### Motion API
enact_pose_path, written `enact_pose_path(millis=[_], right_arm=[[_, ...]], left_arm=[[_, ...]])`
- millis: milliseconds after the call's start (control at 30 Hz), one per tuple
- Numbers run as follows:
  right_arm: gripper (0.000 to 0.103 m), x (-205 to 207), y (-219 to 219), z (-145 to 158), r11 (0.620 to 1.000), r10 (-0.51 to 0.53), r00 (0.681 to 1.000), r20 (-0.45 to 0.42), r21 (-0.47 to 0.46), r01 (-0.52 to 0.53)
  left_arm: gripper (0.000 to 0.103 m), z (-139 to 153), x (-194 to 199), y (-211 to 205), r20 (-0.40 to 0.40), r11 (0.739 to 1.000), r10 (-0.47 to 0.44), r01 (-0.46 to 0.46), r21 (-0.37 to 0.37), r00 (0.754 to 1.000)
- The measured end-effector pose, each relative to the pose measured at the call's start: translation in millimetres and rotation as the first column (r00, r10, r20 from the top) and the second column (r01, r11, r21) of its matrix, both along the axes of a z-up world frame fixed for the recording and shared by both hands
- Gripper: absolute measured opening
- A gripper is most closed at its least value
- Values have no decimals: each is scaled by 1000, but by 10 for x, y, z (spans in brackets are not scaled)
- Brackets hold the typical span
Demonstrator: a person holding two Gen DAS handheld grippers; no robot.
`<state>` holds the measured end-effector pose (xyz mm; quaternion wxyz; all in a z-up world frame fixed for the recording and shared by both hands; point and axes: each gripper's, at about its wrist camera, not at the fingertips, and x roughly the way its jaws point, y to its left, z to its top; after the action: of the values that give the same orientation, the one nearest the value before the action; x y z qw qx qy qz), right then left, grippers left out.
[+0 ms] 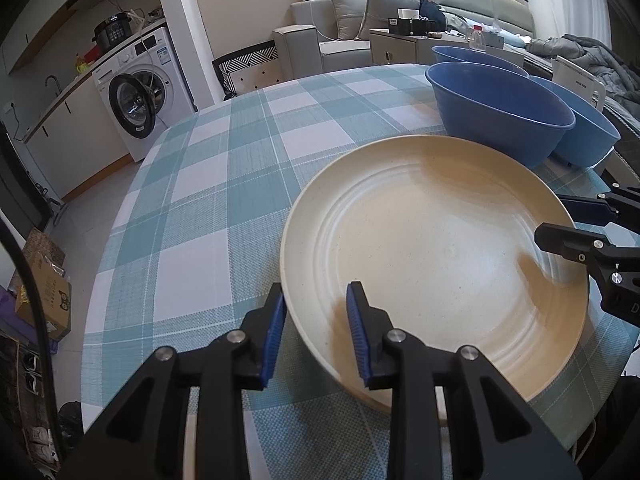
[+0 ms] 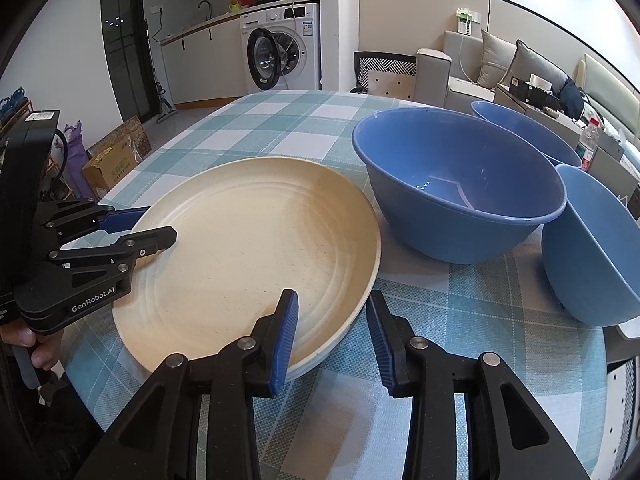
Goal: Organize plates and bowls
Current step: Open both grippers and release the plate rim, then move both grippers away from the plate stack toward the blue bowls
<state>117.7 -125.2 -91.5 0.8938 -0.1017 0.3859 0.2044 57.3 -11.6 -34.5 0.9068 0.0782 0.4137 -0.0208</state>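
Observation:
A large cream plate [image 1: 440,248] [image 2: 248,240] lies flat on the checked tablecloth [image 1: 224,184]. My left gripper [image 1: 318,320] straddles its near-left rim, one blue pad outside and one inside, with a gap on both sides. My right gripper [image 2: 332,328] straddles the opposite rim the same way, open. Each gripper also shows in the other's view: the left gripper [image 2: 140,226] and the right gripper [image 1: 560,220]. Three blue bowls stand beyond the plate: a big one [image 2: 460,184] [image 1: 500,108], one behind it [image 2: 528,136] [image 1: 472,56], and one tilted at the right [image 2: 592,248] [image 1: 588,124].
The round table's edge [image 1: 100,300] curves close on the left. A washing machine [image 1: 136,96], kitchen counter, sofa [image 1: 320,40] and cardboard boxes [image 2: 112,160] on the floor surround it. A person's hand [image 2: 36,344] holds the left gripper's handle.

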Motion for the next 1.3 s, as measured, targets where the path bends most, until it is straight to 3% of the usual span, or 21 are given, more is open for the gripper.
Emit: enact_pose_path(millis=[200,300,467,533,633,700,767,900,1300], right_arm=[[38,29,-30,11,1000,2,1000,-13,26,-2],[48,44,-52,37,999,-6,1000,-12,41,6],[57,36,-120,111,998,-20,1000,1,62,20],[70,18,-146,150,997,-20,1000,7,79,19],[81,-33,-166,236,995,-4,1000,23,105,2],[84,-78,-169,294,994,2,999,42,111,-7],[86,-104,-189,357,993,0,999,54,121,-7],[100,-134,-271,476,988,-13,998,67,153,2],[102,-159,-601,771,989,-72,988,140,142,52]], left_arm=[[37,7,2,4,-6,1000,-7,6,-23,1000],[44,18,3,13,-15,999,-18,17,-49,1000],[53,95,-24,29,-5,997,-24,23,-76,1000],[55,127,-39,33,-2,997,-19,19,-80,1000],[66,192,-64,55,13,997,-7,8,-81,1000],[85,250,-94,62,34,997,3,-1,-83,999],[89,311,-116,62,56,996,4,1,-91,998],[103,427,-137,68,91,991,3,9,-131,996],[103,656,-39,-13,138,980,10,17,-198,990]])
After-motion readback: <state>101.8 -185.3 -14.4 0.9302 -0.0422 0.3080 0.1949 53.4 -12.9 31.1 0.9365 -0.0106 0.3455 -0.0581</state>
